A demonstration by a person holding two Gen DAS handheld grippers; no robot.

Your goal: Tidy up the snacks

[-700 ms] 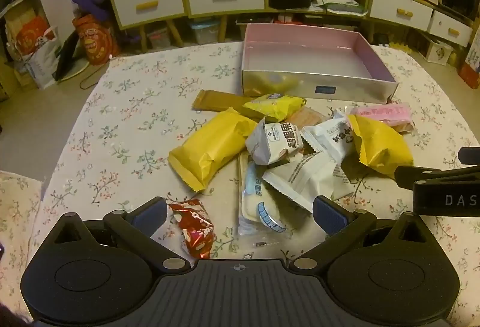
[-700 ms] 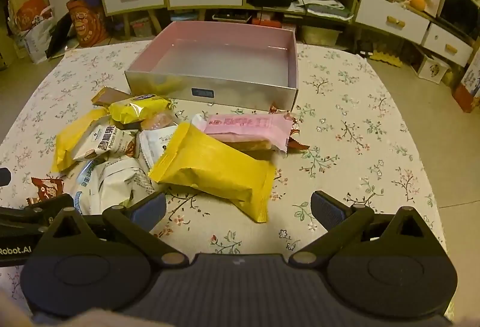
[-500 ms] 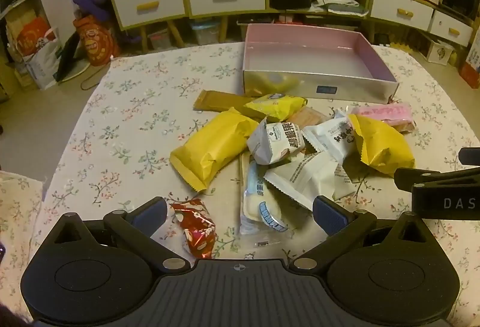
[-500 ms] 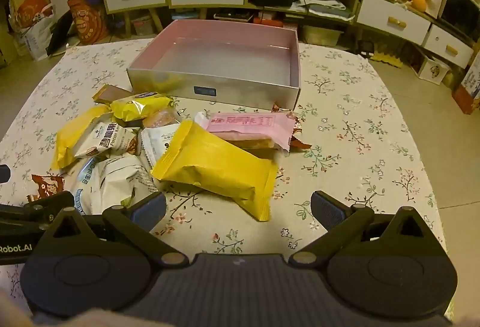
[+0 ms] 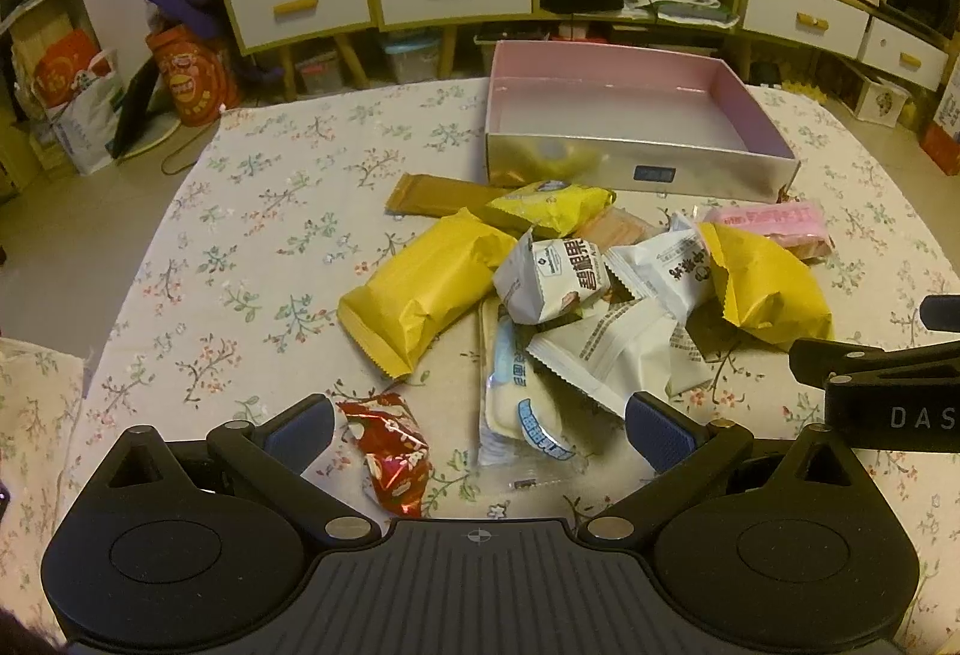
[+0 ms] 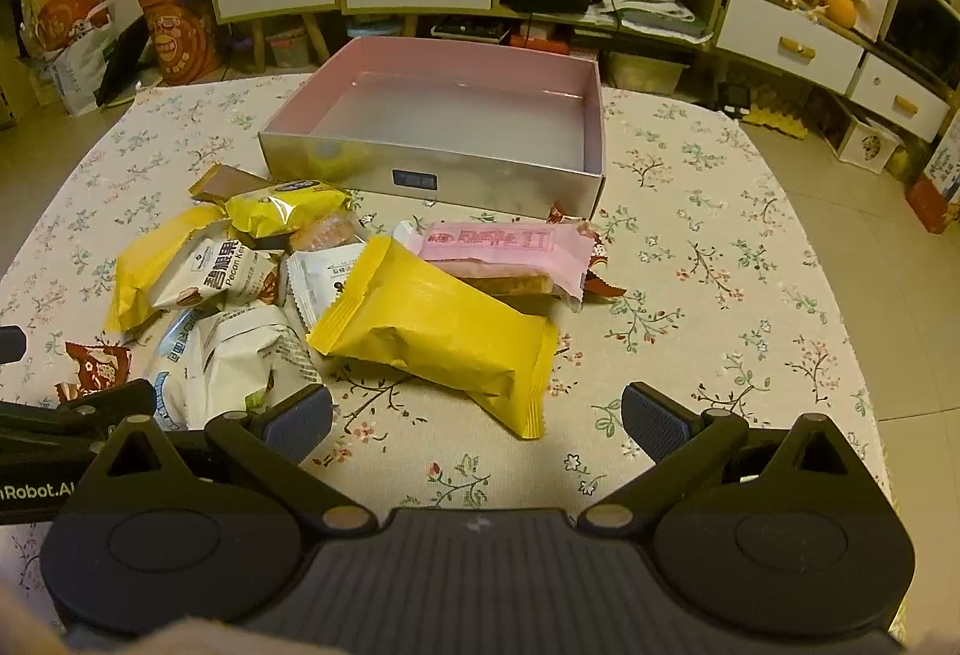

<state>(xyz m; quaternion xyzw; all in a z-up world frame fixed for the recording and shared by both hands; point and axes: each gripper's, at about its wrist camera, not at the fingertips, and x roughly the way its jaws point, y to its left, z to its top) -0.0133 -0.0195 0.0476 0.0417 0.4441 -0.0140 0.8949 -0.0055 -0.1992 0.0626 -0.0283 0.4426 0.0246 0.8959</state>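
left gripper (image 5: 480, 430) tilted down, jaws spread (empty) over red packet (image 5: 390, 454) | right gripper (image 6: 477, 424) likewise, near yellow packet (image 6: 438, 334)

Snack pile (image 5: 588, 295) hogs the middle of the table (image 5: 252, 235), right up against the near wall of the box (image 5: 636, 156), so there's no clean lane into the box from the near side without going over the packets. Left side of the table is wide open cloth, and the right side (image 6: 720, 265) past the pink packet (image 6: 510, 247) is bare too. Box inside is open from above. Near edge is tighter: the red wrapper (image 5: 390, 451) and a clear packet (image 5: 528, 415) lie just ahead of the left gripper (image 5: 480, 424), and the yellow packet (image 6: 438, 331) sits just ahead of the right gripper (image 6: 477, 415). The two grippers crowd each other sideways.
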